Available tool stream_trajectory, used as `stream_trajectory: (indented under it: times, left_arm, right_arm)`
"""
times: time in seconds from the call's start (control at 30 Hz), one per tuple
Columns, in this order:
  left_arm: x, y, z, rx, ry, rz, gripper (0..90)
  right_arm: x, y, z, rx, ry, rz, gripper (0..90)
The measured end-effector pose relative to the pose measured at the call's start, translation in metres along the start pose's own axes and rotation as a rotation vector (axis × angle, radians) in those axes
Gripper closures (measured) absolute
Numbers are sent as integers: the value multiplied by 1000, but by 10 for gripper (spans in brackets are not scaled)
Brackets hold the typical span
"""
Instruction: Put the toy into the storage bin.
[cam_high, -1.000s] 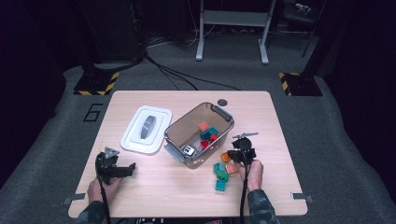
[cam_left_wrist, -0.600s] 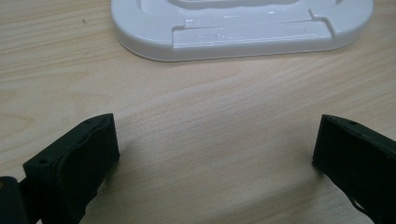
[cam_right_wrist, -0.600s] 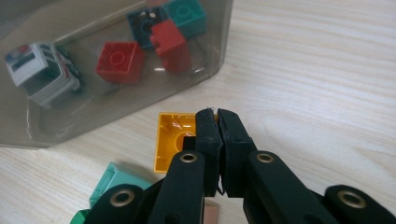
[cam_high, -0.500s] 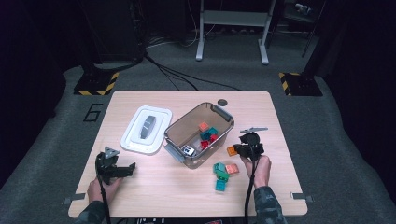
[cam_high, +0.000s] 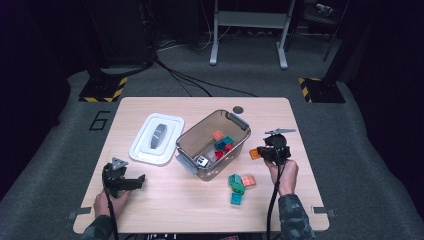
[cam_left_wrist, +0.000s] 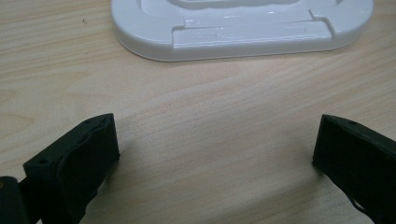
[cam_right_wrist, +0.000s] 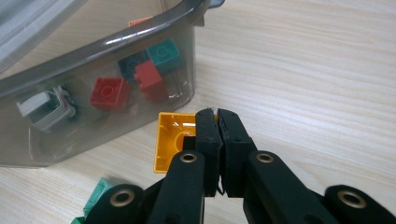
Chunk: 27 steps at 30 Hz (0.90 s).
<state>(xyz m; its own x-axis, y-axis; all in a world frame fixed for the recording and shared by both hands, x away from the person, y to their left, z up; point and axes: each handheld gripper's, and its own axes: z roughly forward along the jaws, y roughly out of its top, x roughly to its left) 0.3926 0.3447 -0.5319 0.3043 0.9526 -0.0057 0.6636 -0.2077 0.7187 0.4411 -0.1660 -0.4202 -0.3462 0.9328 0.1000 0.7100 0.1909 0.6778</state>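
My right gripper (cam_high: 262, 152) (cam_right_wrist: 215, 116) hovers just right of the clear grey bin (cam_high: 235, 121) (cam_right_wrist: 107, 44), shut on one wall of an orange brick (cam_high: 254, 154) (cam_right_wrist: 173, 140), whose hollow underside faces the camera. The bin holds red (cam_right_wrist: 109, 92), teal (cam_right_wrist: 163, 53) and salmon bricks (cam_high: 218, 135), plus a small white toy (cam_right_wrist: 46, 107). Near the table's front left, my left gripper (cam_high: 138, 181) (cam_left_wrist: 215, 140) rests low over the wood. Its jaws stand wide open with nothing between them.
The bin's white lid (cam_high: 156, 138) (cam_left_wrist: 243, 23) lies flat left of the bin, just ahead of the left gripper. Loose green, teal and salmon bricks (cam_high: 237, 183) (cam_right_wrist: 100, 193) lie on the table in front of the bin, near my right hand.
The right gripper has moved away from the loose bricks, back and slightly right, carrying the orange brick. The left gripper has stayed put.
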Motion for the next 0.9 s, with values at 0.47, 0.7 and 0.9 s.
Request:
stream_trajectory:
  times: [0.47,0.7,0.9]
  left_arm:
    - [0,0,0,0,0,1,0]
    - [0,0,0,0,0,1,0]
    - [0,0,0,0,0,1,0]
  right_arm:
    - [-7,23,-24,-31,-21,-10,884]
    - [-7,36,-35,-47,-26,-15,885]
    - [-4,53,-45,-83,-31,-31,884]
